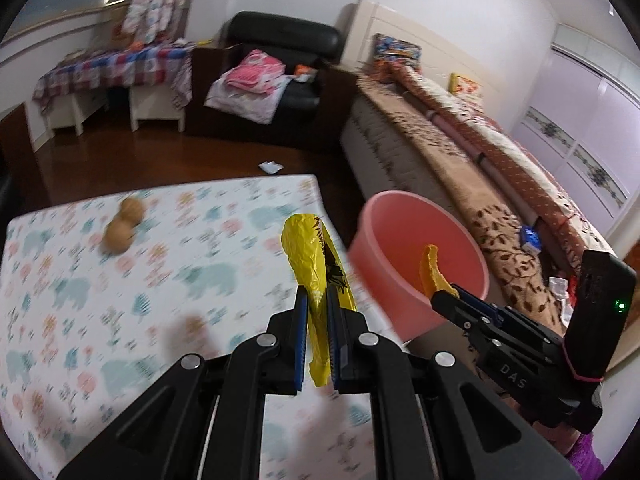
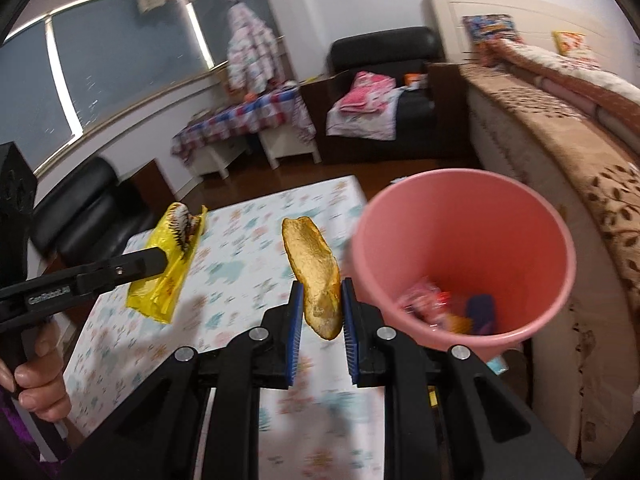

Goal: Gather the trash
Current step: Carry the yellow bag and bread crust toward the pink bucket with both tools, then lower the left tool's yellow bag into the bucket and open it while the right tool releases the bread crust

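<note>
My left gripper [image 1: 317, 300] is shut on a crumpled yellow wrapper [image 1: 312, 256] and holds it above the patterned table [image 1: 120, 300]. The wrapper [image 2: 172, 264] and left gripper [image 2: 160, 258] also show at the left of the right wrist view. My right gripper [image 2: 320, 292] is shut on a golden-orange peel [image 2: 316, 272]; the peel [image 1: 434, 270] shows at the bin's rim in the left wrist view, held by the right gripper [image 1: 444, 294]. A pink bin [image 2: 460, 248] stands right of the table with several bits of trash inside; it also shows in the left wrist view [image 1: 420, 248].
Two brown round things [image 1: 122, 226] lie on the table's far left. A white scrap [image 1: 271, 167] lies on the dark floor beyond. A bed [image 1: 460, 152] runs along the right, a black armchair [image 1: 272, 80] at the back.
</note>
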